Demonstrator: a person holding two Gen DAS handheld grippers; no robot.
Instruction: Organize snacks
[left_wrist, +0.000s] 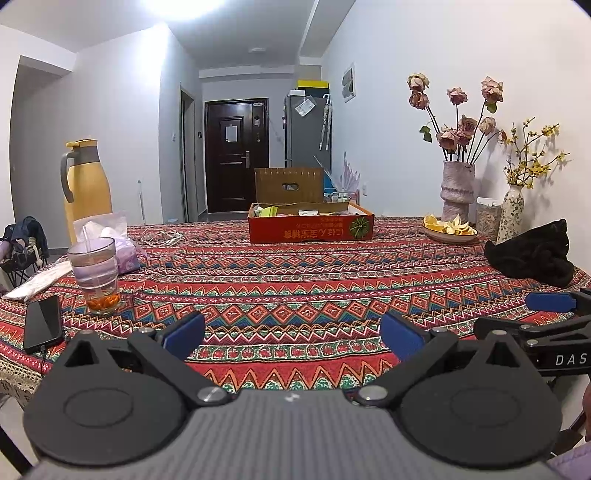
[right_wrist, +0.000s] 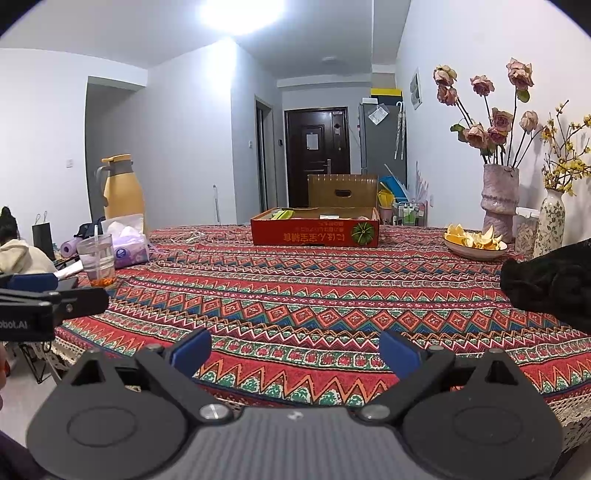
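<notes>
A shallow red cardboard box (left_wrist: 311, 229) holding snack packets (left_wrist: 267, 212) sits at the far middle of the patterned tablecloth; it also shows in the right wrist view (right_wrist: 314, 232). My left gripper (left_wrist: 291, 338) is open and empty above the near table edge, far from the box. My right gripper (right_wrist: 295, 352) is open and empty, also at the near edge. The right gripper's fingertip (left_wrist: 550, 302) shows at the right of the left wrist view, and the left gripper's fingertip (right_wrist: 31, 282) shows at the left of the right wrist view.
A glass with a straw (left_wrist: 95, 275), a phone (left_wrist: 42, 328), a tissue pack (left_wrist: 110, 236) and a yellow jug (left_wrist: 86, 181) are at the left. A bowl of orange peels (left_wrist: 448, 229), two vases (left_wrist: 457, 188) and a black cloth (left_wrist: 532, 254) are at the right. A wooden chair (left_wrist: 289, 184) stands behind the box.
</notes>
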